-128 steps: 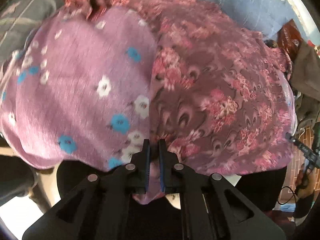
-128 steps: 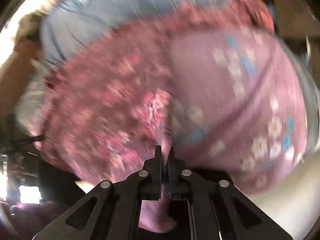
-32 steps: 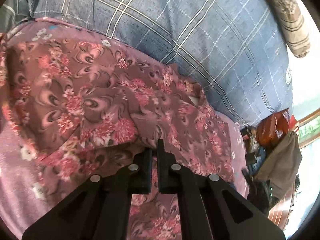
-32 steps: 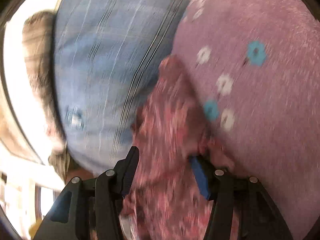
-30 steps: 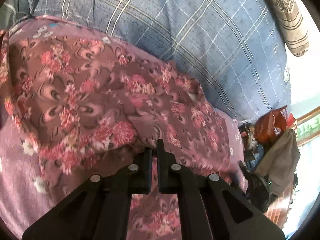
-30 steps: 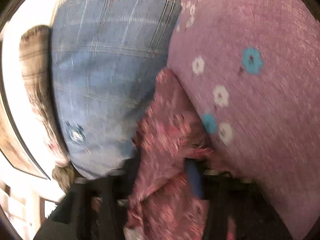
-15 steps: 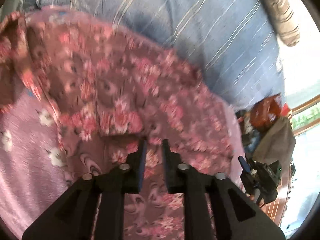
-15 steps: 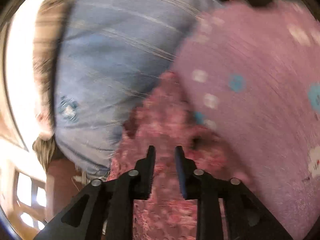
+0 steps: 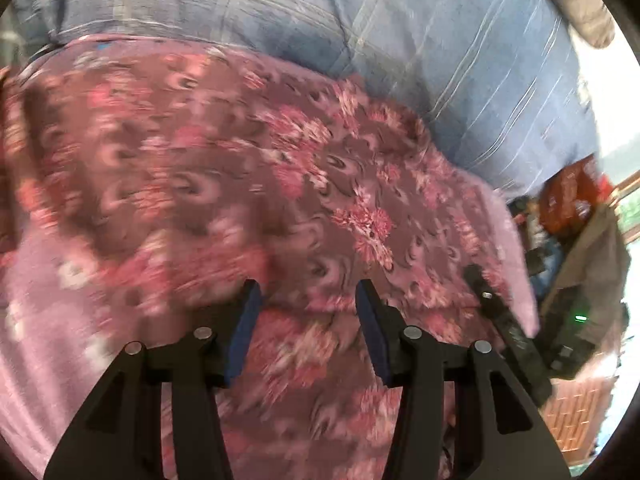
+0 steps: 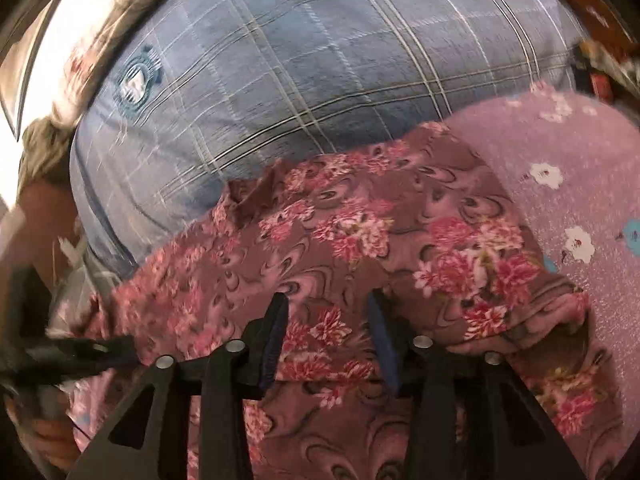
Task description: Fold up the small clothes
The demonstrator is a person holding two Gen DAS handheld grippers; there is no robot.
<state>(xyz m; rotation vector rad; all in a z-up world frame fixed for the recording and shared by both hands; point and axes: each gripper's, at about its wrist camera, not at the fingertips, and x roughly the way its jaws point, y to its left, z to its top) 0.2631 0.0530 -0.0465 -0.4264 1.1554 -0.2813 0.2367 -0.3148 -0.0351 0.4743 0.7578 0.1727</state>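
A maroon garment with pink flowers (image 9: 320, 184) lies folded and flat on a lilac cloth with white and blue flowers (image 9: 44, 320). My left gripper (image 9: 308, 300) hovers over its near part. The jaws are opening and the cloth lies below them, not pinched. In the right wrist view the same garment (image 10: 360, 240) spreads under my right gripper (image 10: 328, 312), whose jaws are also opening with nothing pressed between the pads. A doubled edge of the garment (image 10: 532, 320) lies just right of it. One of the right gripper's black fingers (image 9: 486, 300) shows at the garment's right side.
A blue plaid bedsheet (image 10: 300, 80) lies under and beyond the clothes. A patterned pillow (image 9: 580, 8) sits at the far right. Off the bed's right edge are a red bag (image 9: 568, 200), a grey-brown cloth (image 9: 592, 264) and a brick floor (image 9: 576, 412). A person's hand (image 10: 40, 432) shows at lower left.
Both grippers were shut on the floral garment and have since let go and spread their jaws. The garment has settled flat. The right gripper has rolled and swung across the garment.
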